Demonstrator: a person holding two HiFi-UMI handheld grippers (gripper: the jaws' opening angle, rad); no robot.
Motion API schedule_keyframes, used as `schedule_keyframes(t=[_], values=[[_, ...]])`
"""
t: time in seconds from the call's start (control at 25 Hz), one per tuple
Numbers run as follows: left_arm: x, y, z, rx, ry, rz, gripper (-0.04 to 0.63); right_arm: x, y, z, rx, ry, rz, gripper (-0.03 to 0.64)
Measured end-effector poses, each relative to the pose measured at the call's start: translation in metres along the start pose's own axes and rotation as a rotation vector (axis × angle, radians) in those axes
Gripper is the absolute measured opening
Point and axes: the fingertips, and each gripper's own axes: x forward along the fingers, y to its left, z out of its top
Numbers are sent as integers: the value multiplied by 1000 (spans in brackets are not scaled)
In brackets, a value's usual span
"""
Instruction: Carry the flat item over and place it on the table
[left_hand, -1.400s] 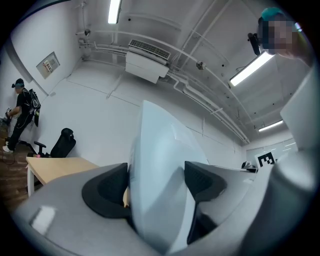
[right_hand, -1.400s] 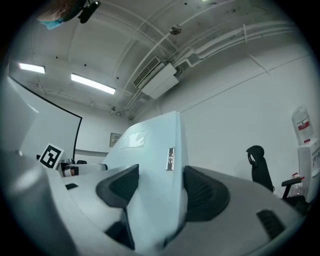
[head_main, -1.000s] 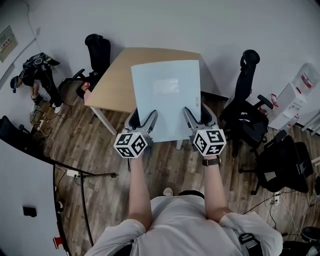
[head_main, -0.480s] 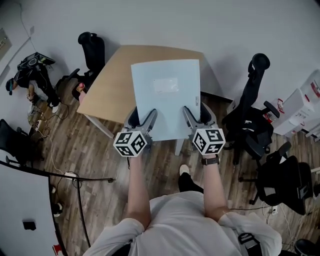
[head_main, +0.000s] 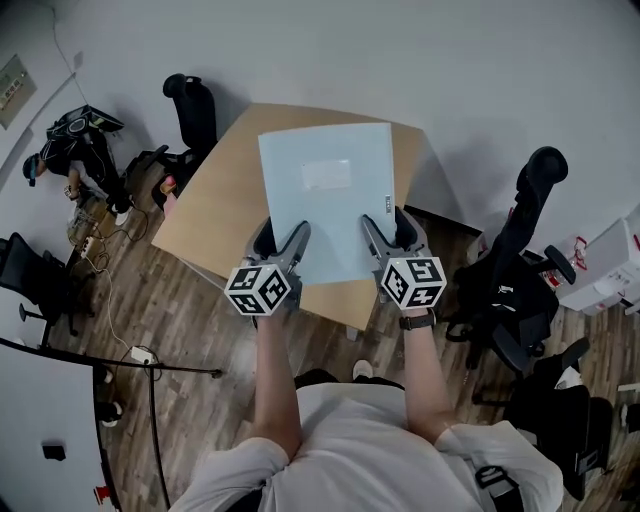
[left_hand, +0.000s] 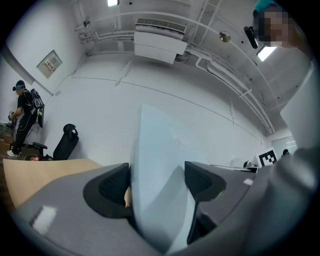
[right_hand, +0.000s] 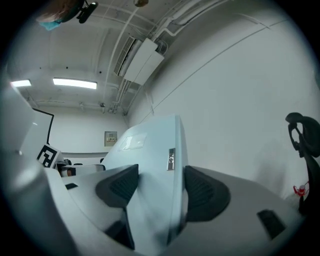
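Head view, with both gripper views. A pale blue flat sheet (head_main: 325, 190) is held over the wooden surface (head_main: 215, 205) and hides its middle. The left hand-held gripper (head_main: 282, 238) pinches the sheet's near edge toward its left corner. The right hand-held gripper (head_main: 390, 228) pinches the same edge toward its right corner, beside a small label (head_main: 388, 206). In each gripper view the sheet stands between both pads. A black office chair (head_main: 195, 105) stands just beside the surface's far left corner. A second black chair (head_main: 520, 265) stands near its right side, with white boxes (head_main: 610, 270) beyond. A person with a backpack (head_main: 80, 140) stands by the left wall. Cables (head_main: 105, 300) lie on the wooden floor (head_main: 200, 330).
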Motion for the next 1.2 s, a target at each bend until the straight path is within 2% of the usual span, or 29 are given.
schedule_keyframes(t=[0.24,0.44,0.84,1.2], values=[[37,27,-14,-8,50,46,350,44,-26,-22,44,49,13,282],[68,71,-14,-15,59,63,350,99,-33,-36,55,67,29,282],[161,148,-13,-59,103,37,350,207,-69,-46,43,113,-19,282],[205,204,-70,-158,211,39,350,259,-95,-107,70,241,-69,282]])
